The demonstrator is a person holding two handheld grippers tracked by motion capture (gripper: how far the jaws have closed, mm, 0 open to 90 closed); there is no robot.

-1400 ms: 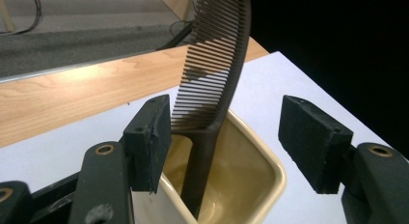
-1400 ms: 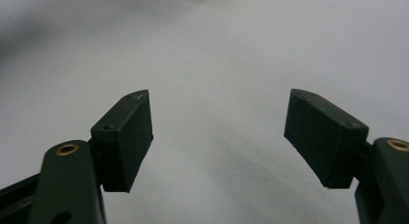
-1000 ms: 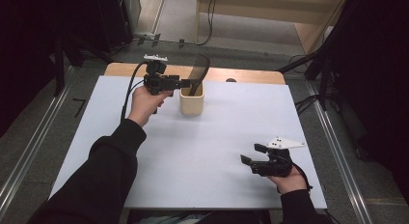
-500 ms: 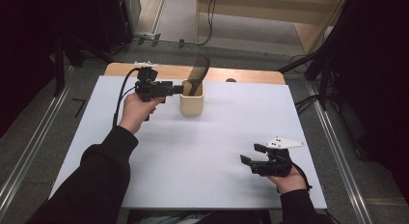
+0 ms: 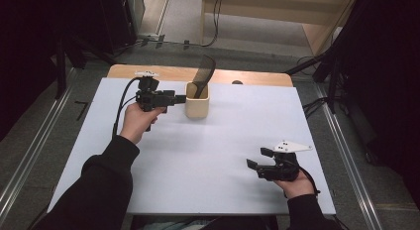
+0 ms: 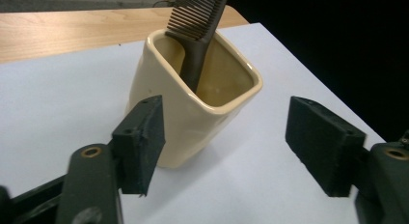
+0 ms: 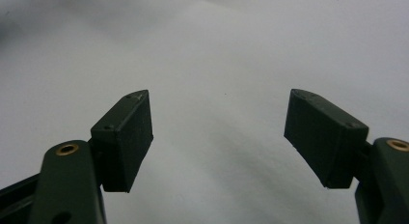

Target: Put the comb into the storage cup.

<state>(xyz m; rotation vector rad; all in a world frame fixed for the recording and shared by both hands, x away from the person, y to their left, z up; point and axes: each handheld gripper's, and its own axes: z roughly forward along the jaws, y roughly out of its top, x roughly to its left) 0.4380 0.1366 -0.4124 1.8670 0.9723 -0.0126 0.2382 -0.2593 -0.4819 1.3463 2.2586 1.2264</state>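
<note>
A cream square cup (image 5: 197, 105) stands at the back middle of the white tabletop (image 5: 218, 141), with a dark comb (image 5: 203, 73) upright in it, teeth end up. My left gripper (image 5: 181, 98) sits just left of the cup, level with it, and is open. In the left gripper view the cup (image 6: 193, 113) and comb (image 6: 197, 26) lie close ahead between the spread jaws, the left pad (image 6: 142, 139) in front of the cup's side; I cannot tell if it touches. My right gripper (image 5: 256, 160) rests near the front right, open, holding nothing (image 7: 217, 137).
A wooden strip (image 5: 163, 73) runs along the table's back edge behind the cup. Metal rails and cables lie on the floor on both sides. Bare white surface stretches between the two grippers.
My left gripper has drawn back left from over the cup and dropped to the cup's side. The comb stays in the cup. The right gripper has not moved.
</note>
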